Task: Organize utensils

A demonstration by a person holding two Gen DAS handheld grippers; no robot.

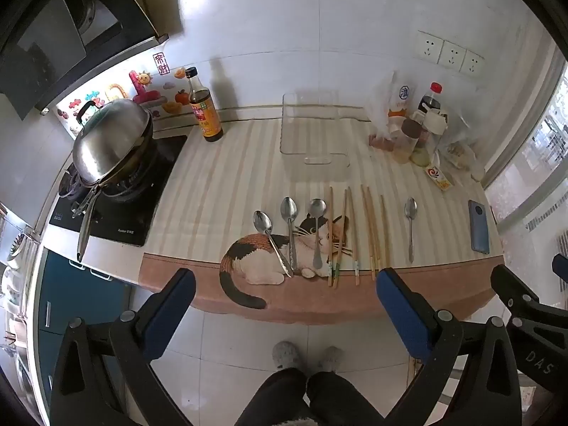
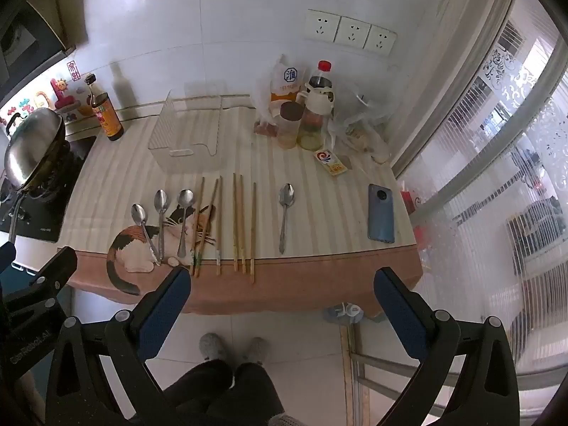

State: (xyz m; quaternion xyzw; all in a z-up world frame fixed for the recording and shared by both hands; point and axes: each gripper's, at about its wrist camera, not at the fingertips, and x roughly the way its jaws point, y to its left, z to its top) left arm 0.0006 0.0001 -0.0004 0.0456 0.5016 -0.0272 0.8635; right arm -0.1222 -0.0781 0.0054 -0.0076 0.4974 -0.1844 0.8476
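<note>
**Both claws spread, utensils untouched on the mat**

Your left gripper point(image 1: 285, 284) sits at the bottom of its frame, jaws wide apart, nothing between them, held short of the counter edge over the floor. Your right gripper point(image 2: 282, 282) is the same: spread wide, empty, bottom centre of its view.

Utensils lie in a row across the middle of both frames, on the cat-print mat point(image 1: 248, 177):
- three spoons point(image 1: 289, 234) left of centre, bowls pointing away from you, handles over the cat; the leftmost is tilted so its handle tip ends near the middle one's.
- chopsticks point(image 1: 355, 230) just right of them, six sticks, roughly parallel, two of the left ones crossing.
- lone spoon point(image 1: 410, 227) further right, well apart from the other spoons.

Clear plastic bin point(image 1: 312, 131) sits above the row, centre frame, near the wall.

Outward: sauce bottle point(image 1: 204, 110) upper left of the bin, wok point(image 1: 110, 138) on the stove at left, cluster of jars and bottles point(image 1: 422, 127) upper right, blue phone point(image 1: 479, 227) at the right edge of the mat.
</note>
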